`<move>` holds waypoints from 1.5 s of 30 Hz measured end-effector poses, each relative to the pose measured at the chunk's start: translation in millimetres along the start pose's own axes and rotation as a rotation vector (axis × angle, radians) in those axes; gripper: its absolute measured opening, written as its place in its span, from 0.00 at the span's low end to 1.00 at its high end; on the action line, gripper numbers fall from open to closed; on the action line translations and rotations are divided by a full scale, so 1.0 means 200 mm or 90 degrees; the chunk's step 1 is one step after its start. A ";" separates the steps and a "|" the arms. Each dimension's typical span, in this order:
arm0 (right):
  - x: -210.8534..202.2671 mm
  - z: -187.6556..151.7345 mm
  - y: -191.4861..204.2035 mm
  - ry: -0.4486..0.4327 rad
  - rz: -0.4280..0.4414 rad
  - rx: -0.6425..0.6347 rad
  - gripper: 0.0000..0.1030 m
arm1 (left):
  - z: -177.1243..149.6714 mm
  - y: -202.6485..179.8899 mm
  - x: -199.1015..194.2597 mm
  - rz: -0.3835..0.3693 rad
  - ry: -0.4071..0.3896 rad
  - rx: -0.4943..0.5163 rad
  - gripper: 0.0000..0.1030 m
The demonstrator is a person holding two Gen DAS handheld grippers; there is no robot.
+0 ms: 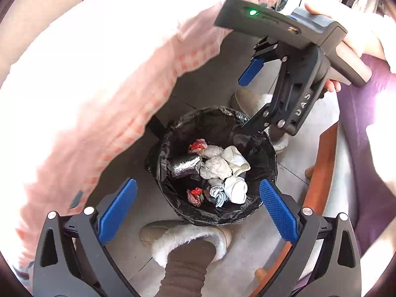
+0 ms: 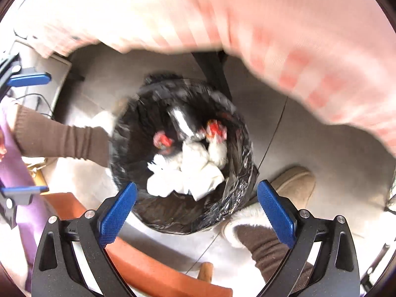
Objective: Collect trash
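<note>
Looking straight down past my left gripper [image 1: 198, 210] into the trash bin [image 1: 267, 148]: round, lined with a crinkly black bag, standing on the grey tile floor [image 1: 205, 84] between my two slippers. The trash sits at the bottom. I count roughly four white crumpled tissues [image 1: 216, 167], two red-and-white wrappers [image 1: 195, 195], one shiny silver foil wrapper [image 1: 184, 165] and one small blue-white scrap [image 1: 219, 195]; the tissues bunch together, so the count is approximate. My left tongs are spread wide with nothing between the blue pads [image 1: 118, 210]. My right gripper [image 2: 196, 216] is spread wide too and empty, hanging over the same bin; its own view is blurred, so the trash there reads only as white lumps and red spots. A pink checked cloth [image 1: 118, 104] drapes beside the bin.
</note>
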State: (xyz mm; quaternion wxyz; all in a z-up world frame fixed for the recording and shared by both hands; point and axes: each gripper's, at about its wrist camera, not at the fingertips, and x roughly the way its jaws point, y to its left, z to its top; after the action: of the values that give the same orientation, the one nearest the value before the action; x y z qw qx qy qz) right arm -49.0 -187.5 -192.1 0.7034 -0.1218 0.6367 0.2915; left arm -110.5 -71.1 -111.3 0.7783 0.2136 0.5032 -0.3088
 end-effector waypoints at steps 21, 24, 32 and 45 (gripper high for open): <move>-1.28 0.13 -0.13 -0.442 0.053 -0.022 0.93 | 0.38 0.36 -0.91 0.020 -0.343 -0.175 0.94; -1.37 0.26 -0.15 -0.497 0.060 -0.037 0.93 | 0.46 0.46 -0.95 0.071 -0.382 -0.187 0.94; -1.41 0.66 -0.22 -0.566 0.077 -0.077 0.93 | 0.68 0.78 -0.84 0.134 -0.412 -0.207 0.94; -1.16 1.05 -0.44 -0.553 0.001 -0.004 0.93 | 0.77 1.12 -0.43 0.195 -0.418 -0.225 0.94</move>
State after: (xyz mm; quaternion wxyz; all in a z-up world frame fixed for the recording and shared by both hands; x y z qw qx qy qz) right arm 169.0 -202.9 49.0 0.9056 0.0103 0.2804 0.3181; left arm 119.3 14.5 33.9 0.9594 0.0392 0.2358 -0.1499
